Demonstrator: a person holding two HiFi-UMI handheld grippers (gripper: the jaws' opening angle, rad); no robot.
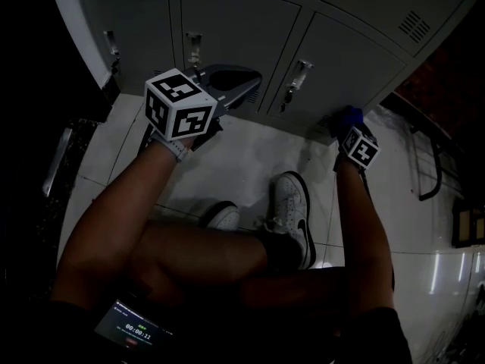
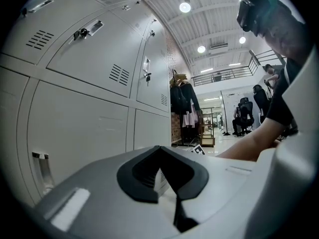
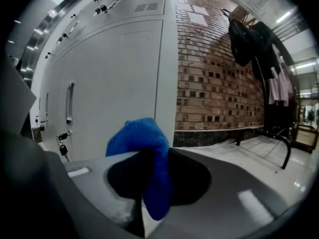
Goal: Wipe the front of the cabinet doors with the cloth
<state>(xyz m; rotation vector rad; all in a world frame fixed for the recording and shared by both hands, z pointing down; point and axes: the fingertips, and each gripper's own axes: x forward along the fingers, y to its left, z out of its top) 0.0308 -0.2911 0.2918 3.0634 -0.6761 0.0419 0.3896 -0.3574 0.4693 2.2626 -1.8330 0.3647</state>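
Note:
The grey cabinet doors (image 1: pixel 227 21) stand in front of me; they also fill the left of the left gripper view (image 2: pixel 75 118) and of the right gripper view (image 3: pixel 114 83). My right gripper (image 1: pixel 347 127) is low at the right, shut on a blue cloth (image 1: pixel 349 115) close to the foot of a bottom door. In the right gripper view the blue cloth (image 3: pixel 142 143) bulges out of the right gripper (image 3: pixel 149 183). My left gripper (image 1: pixel 227 82) hovers before the middle doors, apart from them. In its own view the left gripper (image 2: pixel 162 158) is shut with nothing in it.
Door handles with small padlocks (image 1: pixel 297 78) stick out of the lower doors. The person's legs and white shoes (image 1: pixel 292 203) rest on the pale tiled floor (image 1: pixel 250 154). A brick wall (image 3: pixel 219 83) and a black metal rack (image 1: pixel 432 165) lie to the right.

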